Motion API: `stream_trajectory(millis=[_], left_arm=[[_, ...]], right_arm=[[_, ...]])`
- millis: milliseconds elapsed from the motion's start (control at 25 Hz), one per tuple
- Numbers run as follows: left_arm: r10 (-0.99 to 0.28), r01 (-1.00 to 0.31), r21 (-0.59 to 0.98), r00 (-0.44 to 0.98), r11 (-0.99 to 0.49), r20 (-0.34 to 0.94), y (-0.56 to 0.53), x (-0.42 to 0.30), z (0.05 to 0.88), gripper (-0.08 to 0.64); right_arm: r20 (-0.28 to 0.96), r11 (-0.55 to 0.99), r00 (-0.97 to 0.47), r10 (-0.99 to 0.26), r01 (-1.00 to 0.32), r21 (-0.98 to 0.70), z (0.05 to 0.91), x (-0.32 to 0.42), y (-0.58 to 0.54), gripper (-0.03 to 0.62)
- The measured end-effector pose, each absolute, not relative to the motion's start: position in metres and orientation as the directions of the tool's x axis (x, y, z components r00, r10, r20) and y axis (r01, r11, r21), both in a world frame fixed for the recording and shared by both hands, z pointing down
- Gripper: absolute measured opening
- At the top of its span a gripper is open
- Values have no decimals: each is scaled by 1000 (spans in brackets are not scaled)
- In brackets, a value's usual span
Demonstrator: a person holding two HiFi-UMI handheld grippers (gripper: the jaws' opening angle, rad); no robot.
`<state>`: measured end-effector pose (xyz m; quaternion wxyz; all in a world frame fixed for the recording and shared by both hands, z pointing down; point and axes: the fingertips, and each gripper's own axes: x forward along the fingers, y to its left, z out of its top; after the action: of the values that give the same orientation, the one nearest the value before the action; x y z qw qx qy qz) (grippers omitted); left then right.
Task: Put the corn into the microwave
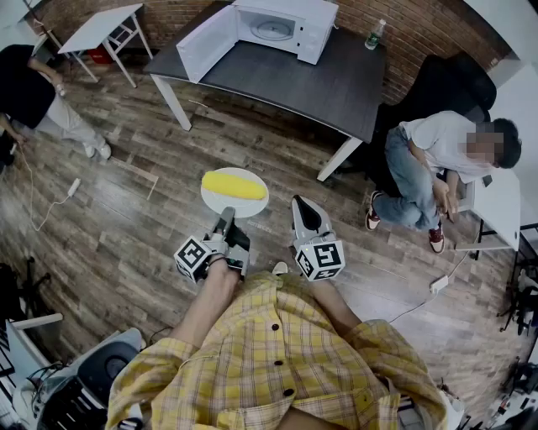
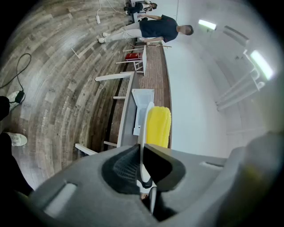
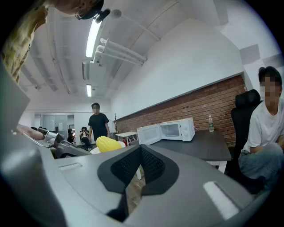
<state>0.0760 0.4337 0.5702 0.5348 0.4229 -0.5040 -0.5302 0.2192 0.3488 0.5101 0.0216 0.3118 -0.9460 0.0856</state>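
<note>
A yellow corn cob (image 1: 234,185) lies on a round white plate (image 1: 252,207) held out in the air over the wooden floor. My left gripper (image 1: 225,220) is shut on the plate's near rim. In the left gripper view the plate (image 2: 143,128) runs edge-on between the jaws, with the corn (image 2: 158,126) just beyond my left gripper (image 2: 142,155). My right gripper (image 1: 304,210) hangs beside the plate, shut and empty. The white microwave (image 1: 277,29) stands on the dark table (image 1: 336,84) ahead, its door (image 1: 206,42) swung open. The right gripper view shows the microwave (image 3: 171,130) and the corn (image 3: 108,143) past my right gripper (image 3: 140,155).
A bottle (image 1: 375,34) stands on the table right of the microwave. A person sits on a dark chair (image 1: 437,159) at the right. Another person (image 1: 34,92) stands at the far left near a white table (image 1: 105,25). Cables and a power strip (image 1: 439,284) lie on the floor.
</note>
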Motion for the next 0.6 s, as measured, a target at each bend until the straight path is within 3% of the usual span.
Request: stream_trajectory(millis=[600], left_arm=[[-992,106,990,-78,96,104,421,89,568,17]], right_arm=[[85,797,-814,-575,-581,-167,513,234,336,2]])
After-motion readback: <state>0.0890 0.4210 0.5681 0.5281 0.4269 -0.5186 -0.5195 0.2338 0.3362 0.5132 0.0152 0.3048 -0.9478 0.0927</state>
